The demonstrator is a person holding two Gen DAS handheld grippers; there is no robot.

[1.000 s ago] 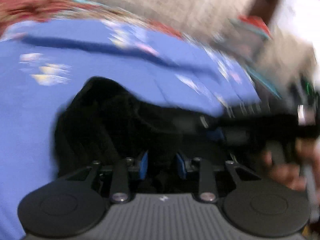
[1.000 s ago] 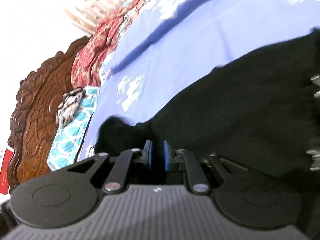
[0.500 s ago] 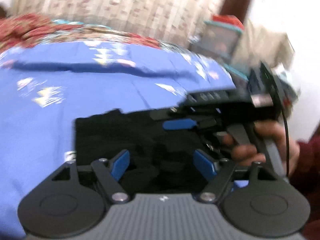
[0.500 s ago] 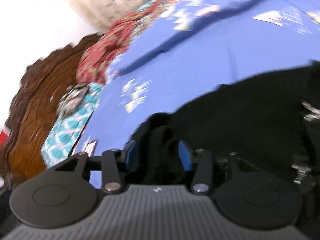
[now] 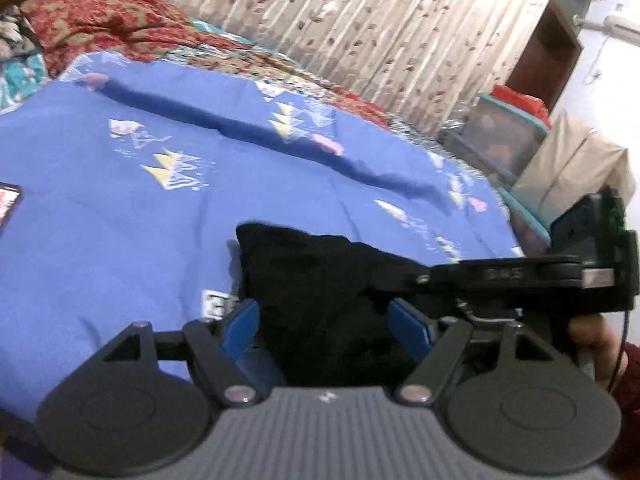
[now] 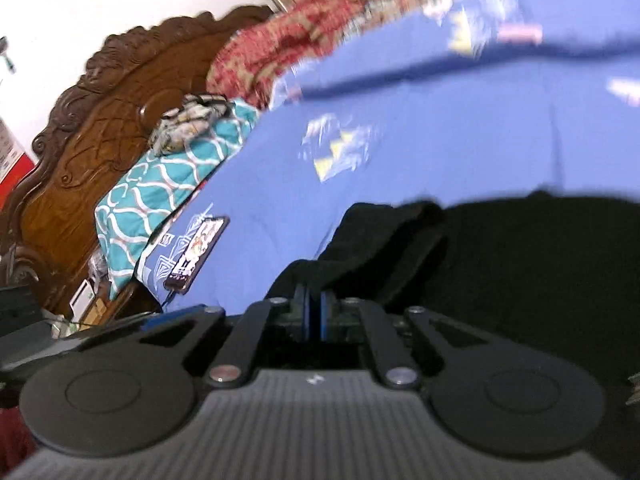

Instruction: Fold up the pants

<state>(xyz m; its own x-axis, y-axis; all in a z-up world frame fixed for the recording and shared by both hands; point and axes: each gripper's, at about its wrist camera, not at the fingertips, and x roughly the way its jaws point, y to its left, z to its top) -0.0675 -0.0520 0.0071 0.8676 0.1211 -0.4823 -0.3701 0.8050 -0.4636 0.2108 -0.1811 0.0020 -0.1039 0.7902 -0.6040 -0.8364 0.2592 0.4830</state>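
Note:
The black pants point(image 5: 312, 272) lie bunched on a blue patterned bedsheet point(image 5: 120, 240). My left gripper point(image 5: 324, 312) hovers open just above their near part, blue pads spread wide and pressing on nothing. My right gripper point(image 5: 380, 280) reaches in level from the right, held by a person's hand point(image 5: 592, 336), with its tip on the cloth. In the right wrist view, the right gripper point(image 6: 313, 300) has its blue pads drawn together on a raised fold of the pants point(image 6: 520, 280). Where the pads meet the cloth is dark and partly hidden.
A phone point(image 6: 198, 254) lies on the sheet near the bed's left side. A teal pillow point(image 6: 160, 184), a red blanket point(image 5: 108, 24) and a carved wooden headboard point(image 6: 92, 120) lie beyond. Curtains point(image 5: 360, 20) and storage boxes point(image 5: 504, 140) stand past the bed's far edge.
My left gripper's jaws opened from nearly shut and it drew back and up from the pants. My right gripper's jaws opened around a fold, then shut on it while rolling.

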